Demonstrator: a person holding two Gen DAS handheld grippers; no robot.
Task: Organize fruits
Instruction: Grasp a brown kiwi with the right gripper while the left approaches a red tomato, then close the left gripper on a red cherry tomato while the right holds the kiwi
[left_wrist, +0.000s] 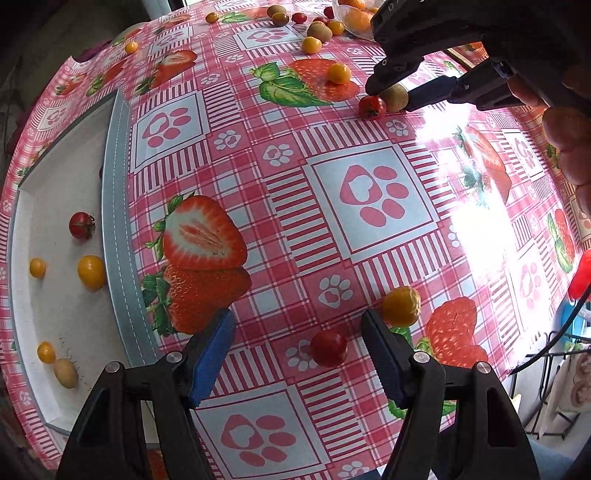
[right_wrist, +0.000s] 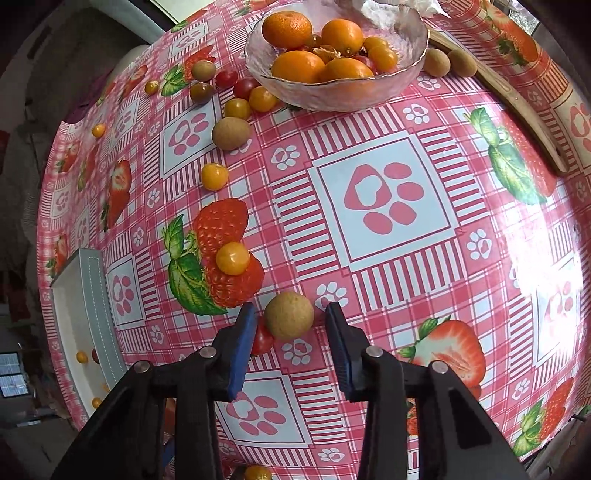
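Pointing straight down, my left gripper (left_wrist: 297, 326) is open over the strawberry-print tablecloth, with a red cherry tomato (left_wrist: 328, 349) lying loose between its blue pads. A yellow tomato (left_wrist: 400, 306) rests just outside its right finger. My right gripper (right_wrist: 290, 312) straddles a round brown fruit (right_wrist: 289, 320) on the cloth; narrow gaps show on both sides, so the jaws count as open. A second red tomato (right_wrist: 263, 339) sits wedged between that fruit and the left finger. The left wrist view shows the right gripper (left_wrist: 391, 96) at the top right around the brown fruit (left_wrist: 395, 96).
A white tray (left_wrist: 116, 221) at the left holds one red tomato (left_wrist: 82, 224), several yellow ones and a pale brown fruit (left_wrist: 65, 373). A glass bowl (right_wrist: 332, 92) of oranges stands at the far edge, with loose small fruits scattered left of it. A wooden board (right_wrist: 517, 110) lies at the right.
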